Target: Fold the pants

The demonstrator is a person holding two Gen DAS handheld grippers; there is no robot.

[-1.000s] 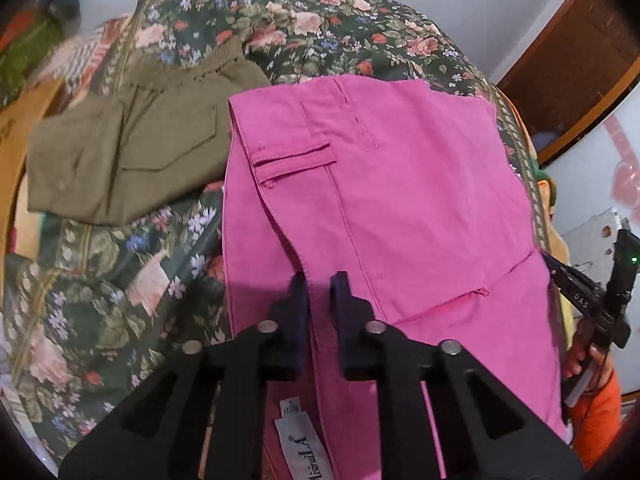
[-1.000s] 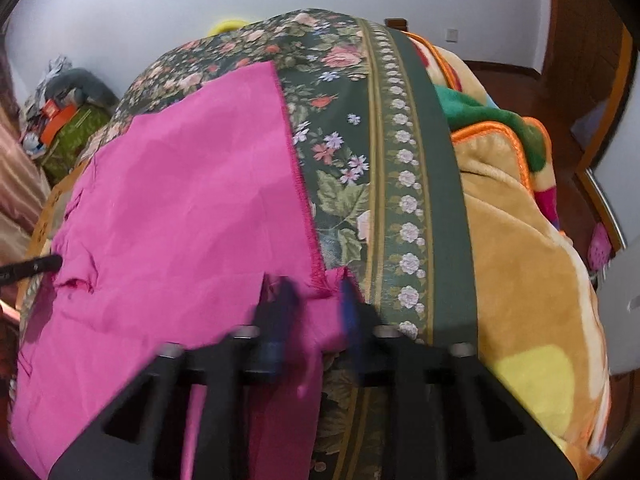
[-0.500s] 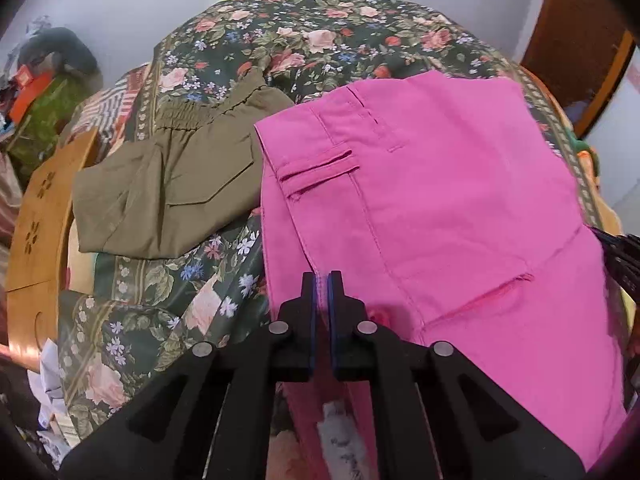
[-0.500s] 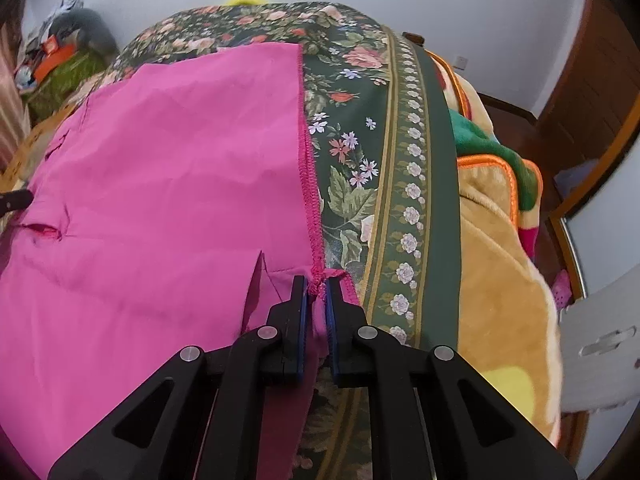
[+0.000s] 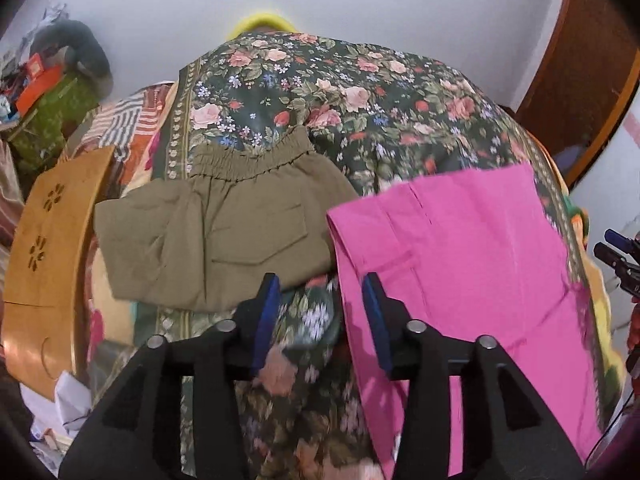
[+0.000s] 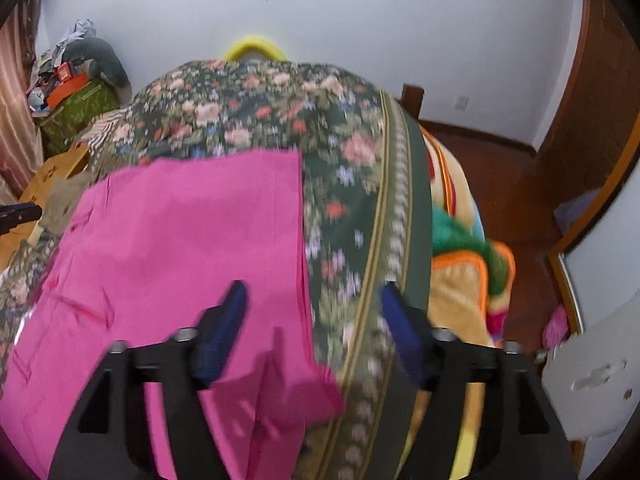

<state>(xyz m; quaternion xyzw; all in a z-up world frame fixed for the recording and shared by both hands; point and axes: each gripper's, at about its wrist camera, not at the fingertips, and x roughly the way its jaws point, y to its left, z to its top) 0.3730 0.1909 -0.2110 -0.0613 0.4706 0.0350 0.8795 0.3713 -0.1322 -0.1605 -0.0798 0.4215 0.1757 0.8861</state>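
Both claws are seen opening now and nothing is pinched between either pair of pads: the left claw (image 5: 318, 316) hangs above the bedspread (image 5: 360, 92) with the left edge of the pink pants (image 5: 460, 264) just under its right-hand finger, while the right claw (image 6: 312, 328) is spread over the pants' right edge, cloth showing below the gap but not pressed. The pants are laid flat on the bed, already folded into a broad panel, the long axis running away from both claws toward the far wall (image 6: 360, 20). The whole panel lies ahead of and between the two claws, its left edge nearer the left claw and its right edge nearer the right, so the next fold is judged likely to be taken along that axis from the near end. Olive shorts (image 5: 224, 232) are seen just left of the pants, close to touching them. A wooden board (image 5: 44, 248) is at the bed's left side, a bright blanket (image 6: 460, 264) at its right, clutter in the far left corner, wood floor (image 6: 500, 184) beyond
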